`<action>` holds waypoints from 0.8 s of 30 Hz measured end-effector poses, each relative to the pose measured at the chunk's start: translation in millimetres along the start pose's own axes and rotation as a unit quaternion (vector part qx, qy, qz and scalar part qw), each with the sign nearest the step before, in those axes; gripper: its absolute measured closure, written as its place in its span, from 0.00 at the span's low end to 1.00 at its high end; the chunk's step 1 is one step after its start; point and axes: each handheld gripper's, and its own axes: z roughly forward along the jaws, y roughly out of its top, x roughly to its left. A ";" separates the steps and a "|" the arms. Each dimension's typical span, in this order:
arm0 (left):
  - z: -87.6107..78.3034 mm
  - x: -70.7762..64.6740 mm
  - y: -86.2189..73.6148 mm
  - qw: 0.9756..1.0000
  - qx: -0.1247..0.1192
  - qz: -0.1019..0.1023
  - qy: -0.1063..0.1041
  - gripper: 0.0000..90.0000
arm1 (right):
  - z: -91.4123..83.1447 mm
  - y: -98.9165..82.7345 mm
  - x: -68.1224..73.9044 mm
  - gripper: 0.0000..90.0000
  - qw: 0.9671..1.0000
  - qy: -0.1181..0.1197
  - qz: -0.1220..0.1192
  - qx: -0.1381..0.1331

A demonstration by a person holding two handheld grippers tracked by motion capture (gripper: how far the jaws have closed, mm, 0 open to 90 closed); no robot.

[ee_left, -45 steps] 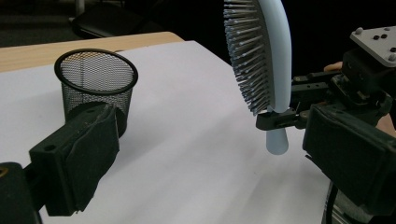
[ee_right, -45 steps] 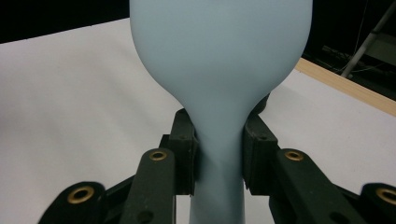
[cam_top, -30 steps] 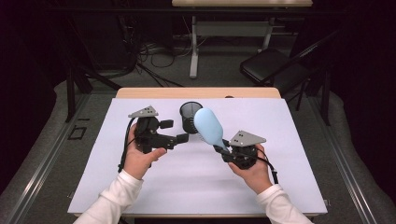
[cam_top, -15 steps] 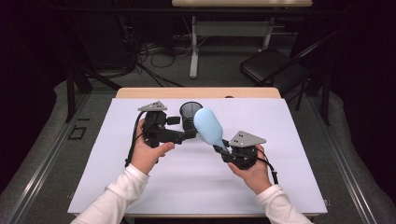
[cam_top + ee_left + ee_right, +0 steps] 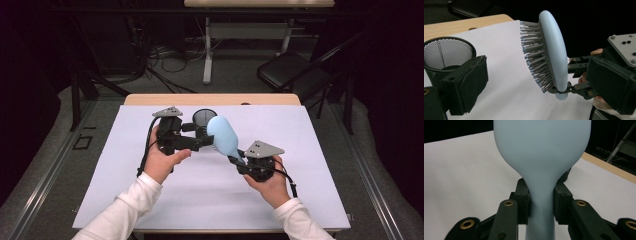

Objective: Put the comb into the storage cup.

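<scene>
Since a second ago the left gripper (image 5: 209, 141) has moved right, closing on the hairbrush (image 5: 223, 136). The brush stands tilted above the white table cover (image 5: 310, 165), its handle clamped by the right gripper (image 5: 541, 206). The left jaws gape empty just beside the bristles, with the mesh cup (image 5: 447, 53) behind.
</scene>
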 end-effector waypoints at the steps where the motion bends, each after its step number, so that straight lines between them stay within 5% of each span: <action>1: 0.8 0.0 0.6 1.000 0.001 -0.001 0.002 0.05 | 0.0 0.0 -0.1 0.77 1.000 0.000 -0.001 0.000; 24: 22.8 -2.8 9.9 1.000 0.018 -0.014 -0.012 0.13 | -0.5 0.1 0.3 0.77 1.000 -0.002 0.000 -0.004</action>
